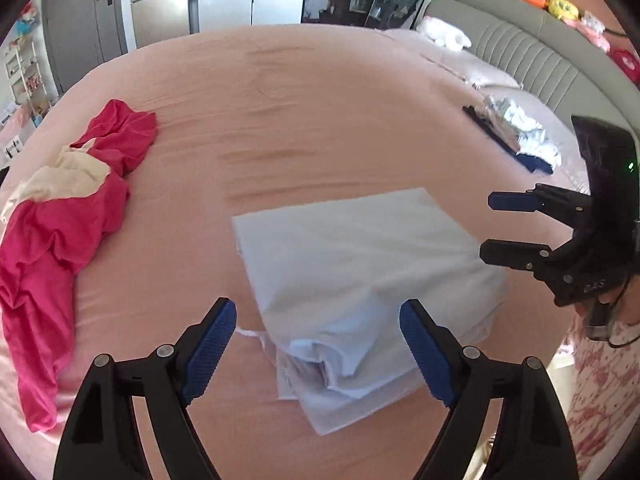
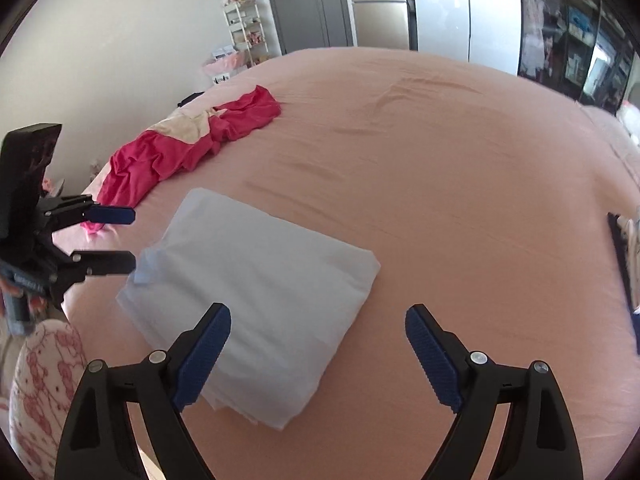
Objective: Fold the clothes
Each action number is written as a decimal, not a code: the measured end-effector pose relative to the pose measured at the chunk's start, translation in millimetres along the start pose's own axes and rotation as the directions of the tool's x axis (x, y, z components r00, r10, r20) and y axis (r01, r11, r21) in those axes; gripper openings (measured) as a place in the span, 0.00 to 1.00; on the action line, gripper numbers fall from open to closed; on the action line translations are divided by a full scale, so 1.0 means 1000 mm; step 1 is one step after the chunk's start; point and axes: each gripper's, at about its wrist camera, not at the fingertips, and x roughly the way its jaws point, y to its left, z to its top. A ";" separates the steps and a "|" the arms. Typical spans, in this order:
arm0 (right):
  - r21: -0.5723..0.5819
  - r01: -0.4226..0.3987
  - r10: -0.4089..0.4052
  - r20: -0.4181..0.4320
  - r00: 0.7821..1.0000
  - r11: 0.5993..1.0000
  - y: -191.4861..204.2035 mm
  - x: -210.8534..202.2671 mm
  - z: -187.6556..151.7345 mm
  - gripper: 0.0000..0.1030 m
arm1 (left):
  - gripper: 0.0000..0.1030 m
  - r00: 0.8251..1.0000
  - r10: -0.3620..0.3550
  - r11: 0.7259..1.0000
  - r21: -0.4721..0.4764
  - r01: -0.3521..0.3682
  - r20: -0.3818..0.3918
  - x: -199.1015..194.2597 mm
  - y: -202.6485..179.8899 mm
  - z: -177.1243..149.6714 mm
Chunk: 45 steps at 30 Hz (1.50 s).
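A folded pale blue garment (image 1: 360, 280) (image 2: 256, 300) lies on the pink bed near the front edge. My left gripper (image 1: 318, 344) hovers open over its near, ruffled end, holding nothing; in the right wrist view the left gripper (image 2: 132, 238) sits at the garment's left side. My right gripper (image 2: 318, 348) is open just above the garment's near right corner, and in the left wrist view the right gripper (image 1: 486, 226) hangs by its right edge. An unfolded crimson garment (image 1: 60, 240) (image 2: 188, 148) with a cream piece (image 1: 64, 176) on it lies crumpled further left.
The pink bed sheet (image 1: 300, 120) is wide and bare in the middle. A small stack of folded clothes (image 1: 516, 132) sits at the far right by the grey headboard (image 1: 532, 52). A person's floral sleeve (image 2: 44, 372) shows at the bed's near edge. Cabinets and a shelf rack (image 2: 244, 28) stand beyond.
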 end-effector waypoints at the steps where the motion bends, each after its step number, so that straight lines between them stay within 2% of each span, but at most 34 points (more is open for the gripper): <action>1: -0.006 -0.003 0.003 -0.035 0.999 1.000 0.004 0.006 -0.003 0.87 | 0.83 1.000 0.001 1.000 -0.008 -0.002 -0.002 0.001 -0.001 0.002; 4: -0.063 -0.002 -0.004 -0.092 0.996 0.998 0.005 0.012 -0.022 0.87 | 0.85 0.996 -0.086 0.992 -0.099 0.084 -0.021 -0.004 0.021 -0.009; 5: -0.090 0.000 -0.010 -0.101 0.995 0.996 0.003 0.011 -0.031 0.87 | 0.87 0.996 -0.082 0.991 -0.113 0.078 -0.031 -0.008 0.025 -0.011; 7: -0.013 -0.038 0.036 -0.139 0.990 0.999 -0.012 0.006 -0.037 0.88 | 0.87 0.999 -0.028 0.994 -0.102 0.024 -0.039 -0.018 0.026 -0.011; 8: -0.003 -0.042 0.041 -0.128 0.991 0.999 -0.014 0.001 -0.036 0.88 | 0.87 1.000 -0.009 0.995 -0.104 0.007 -0.017 -0.024 0.025 -0.008; 9: 0.004 -0.044 0.044 -0.114 0.992 0.999 -0.016 -0.005 -0.035 0.88 | 0.87 0.999 -0.021 0.994 -0.106 0.025 0.031 -0.030 0.023 -0.002; 11: -0.029 -0.057 0.057 -0.003 0.998 0.998 -0.013 -0.019 -0.025 0.89 | 0.87 0.989 -0.070 0.992 -0.100 0.083 0.130 -0.038 0.016 0.009; 12: -0.029 -0.044 0.045 0.036 0.998 0.999 -0.011 -0.020 -0.018 0.89 | 0.87 0.987 -0.071 0.992 -0.097 0.085 0.144 -0.034 0.013 0.014; 15: 0.033 -0.017 0.016 0.030 0.999 0.999 -0.013 0.002 -0.002 0.89 | 0.88 0.999 0.016 0.998 -0.058 -0.013 0.046 -0.004 0.011 0.016; 16: 0.023 0.015 -0.015 -0.019 1.000 1.000 -0.013 0.015 -0.003 0.89 | 0.88 0.999 0.048 0.998 -0.036 -0.048 0.008 0.007 0.013 0.014; 18: -0.013 0.017 -0.018 -0.042 0.999 1.000 -0.013 0.029 -0.015 0.89 | 0.92 1.000 0.000 0.997 -0.072 0.001 0.011 0.009 0.024 0.005; 21: 0.011 -0.003 0.004 -0.032 0.999 1.000 -0.027 0.023 -0.029 0.93 | 0.92 0.997 -0.062 0.987 -0.146 0.067 0.041 0.000 0.045 -0.003; 25: 0.028 -0.016 0.017 -0.046 0.999 0.999 -0.043 0.010 -0.032 0.95 | 0.92 0.997 -0.044 0.975 -0.214 0.057 0.068 -0.013 0.059 -0.006; 27: 0.052 -0.049 0.050 -0.016 0.999 0.997 -0.046 -0.002 -0.027 0.95 | 0.91 0.987 -0.104 0.951 -0.277 0.135 0.125 -0.024 0.058 -0.007; 29: 0.131 -0.130 0.127 0.031 0.991 0.983 -0.054 -0.008 -0.022 0.95 | 0.91 0.964 -0.173 0.918 -0.321 0.233 0.202 -0.033 0.059 -0.010; 30: 0.186 -0.177 0.175 0.028 0.984 0.966 -0.058 -0.003 -0.019 0.95 | 0.91 0.953 -0.199 0.894 -0.356 0.272 0.228 -0.034 0.061 -0.012; 32: 0.298 -0.260 0.267 0.018 0.963 0.918 -0.065 0.013 -0.014 0.95 | 0.91 0.942 -0.259 0.841 -0.429 0.329 0.215 -0.023 0.064 -0.018; 35: 0.331 -0.266 0.290 -0.025 0.957 0.905 -0.061 0.032 -0.014 0.95 | 0.91 0.960 -0.244 0.826 -0.488 0.281 0.140 -0.008 0.065 -0.029; 36: 0.342 -0.286 0.315 -0.031 0.949 0.895 -0.060 0.037 -0.016 0.94 | 0.91 0.960 -0.248 0.815 -0.506 0.281 0.133 -0.006 0.067 -0.033; 39: 0.388 -0.364 0.406 -0.028 0.914 0.847 -0.056 0.046 -0.024 0.88 | 0.91 0.942 -0.306 0.765 -0.554 0.329 0.138 0.005 0.070 -0.045; 40: 0.401 -0.367 0.410 -0.025 0.912 0.840 -0.056 0.049 -0.026 0.85 | 0.91 0.934 -0.330 0.752 -0.560 0.349 0.139 0.008 0.069 -0.047; 42: 0.424 -0.370 0.413 -0.011 0.911 0.826 -0.058 0.053 -0.029 0.80 | 0.90 0.937 -0.320 0.769 -0.541 0.341 0.136 0.011 0.061 -0.045; 43: 0.441 -0.377 0.420 -0.001 0.908 0.814 -0.061 0.053 -0.029 0.71 | 0.90 0.941 -0.311 0.780 -0.529 0.334 0.135 0.011 0.057 -0.044; 45: 0.486 -0.419 0.469 0.022 0.883 0.767 -0.065 0.056 -0.031 0.59 | 0.90 0.920 -0.350 0.761 -0.520 0.388 0.174 0.009 0.050 -0.041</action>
